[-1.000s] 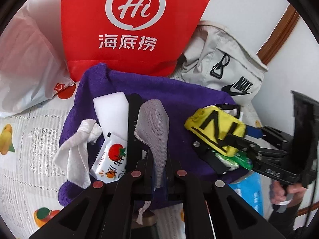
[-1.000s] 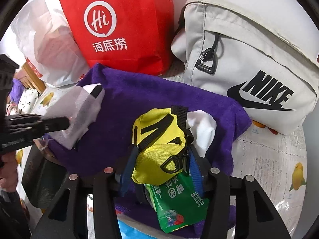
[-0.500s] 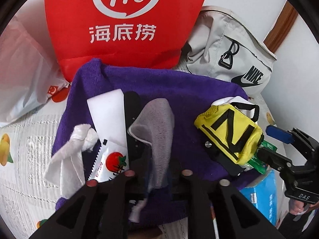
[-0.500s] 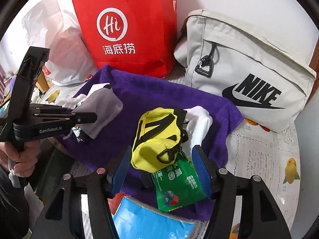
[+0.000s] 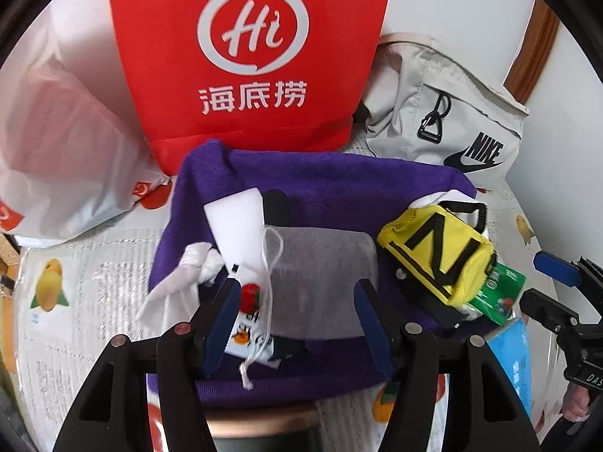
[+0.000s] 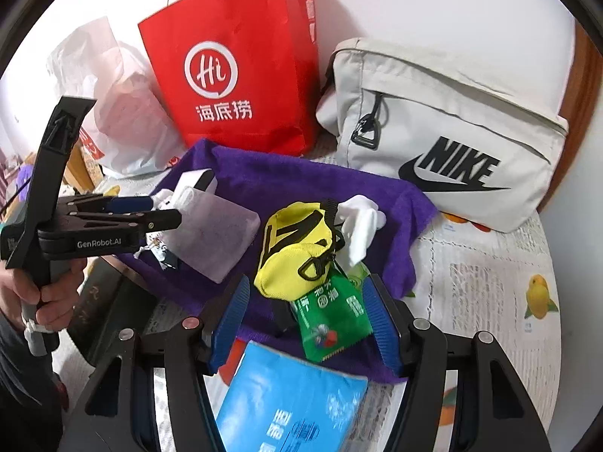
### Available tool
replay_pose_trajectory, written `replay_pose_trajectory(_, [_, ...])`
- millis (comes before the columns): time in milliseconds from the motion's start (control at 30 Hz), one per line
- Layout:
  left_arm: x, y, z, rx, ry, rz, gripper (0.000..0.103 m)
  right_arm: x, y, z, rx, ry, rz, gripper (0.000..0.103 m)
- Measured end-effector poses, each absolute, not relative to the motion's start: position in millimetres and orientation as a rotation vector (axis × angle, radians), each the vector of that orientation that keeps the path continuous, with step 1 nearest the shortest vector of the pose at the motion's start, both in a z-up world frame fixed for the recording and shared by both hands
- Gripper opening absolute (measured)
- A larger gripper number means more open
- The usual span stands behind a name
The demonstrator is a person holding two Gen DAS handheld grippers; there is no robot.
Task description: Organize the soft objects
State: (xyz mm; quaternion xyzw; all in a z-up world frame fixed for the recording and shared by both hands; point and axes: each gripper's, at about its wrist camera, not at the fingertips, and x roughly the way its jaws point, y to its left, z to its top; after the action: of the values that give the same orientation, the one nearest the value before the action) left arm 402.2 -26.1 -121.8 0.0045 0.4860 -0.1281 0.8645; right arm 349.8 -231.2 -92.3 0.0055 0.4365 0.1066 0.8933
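Red bag (image 5: 248, 56) behind purple towel (image 5: 339, 184).

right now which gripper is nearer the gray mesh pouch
Left. The left gripper stands open right over the gray mesh pouch; the right gripper sits open by the yellow pouch.

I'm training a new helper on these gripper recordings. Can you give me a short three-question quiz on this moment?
1. True or false: both grippers have their jaws open and hold nothing.
2. The grey mesh pouch lies on: A) the red paper bag, B) the purple towel, C) the Nike bag.
3. Fill in: the green packet sticks out from under the ______ pouch.

Key
1. True. The left gripper and the right gripper are both open, with nothing between the jaws.
2. B.
3. Yellow: the yellow pouch lies on the packet's upper end.
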Motion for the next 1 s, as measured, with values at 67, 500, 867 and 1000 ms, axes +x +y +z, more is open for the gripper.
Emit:
replay_pose_trajectory(67, [391,-24,-113,0.014,1.005,-0.254,0.063,341,-233,-86,0.031,0.897,0.211,0.064])
replay_pose_trajectory(500, [289,-13,-71,0.053,0.946,-0.154,0.084,261,-225,-51,0.058,0.864,0.155,0.08])
replay_pose_trajectory(867, [181,-7,-26,0.055,0.817,-0.122,0.096,174,-213,-31,0.041,0.825,0.09,0.092])
replay_pose_trajectory(1000, [147,-5,-20,0.043,0.789,-0.121,0.096,150,-214,-33,0.088,0.85,0.085,0.094])
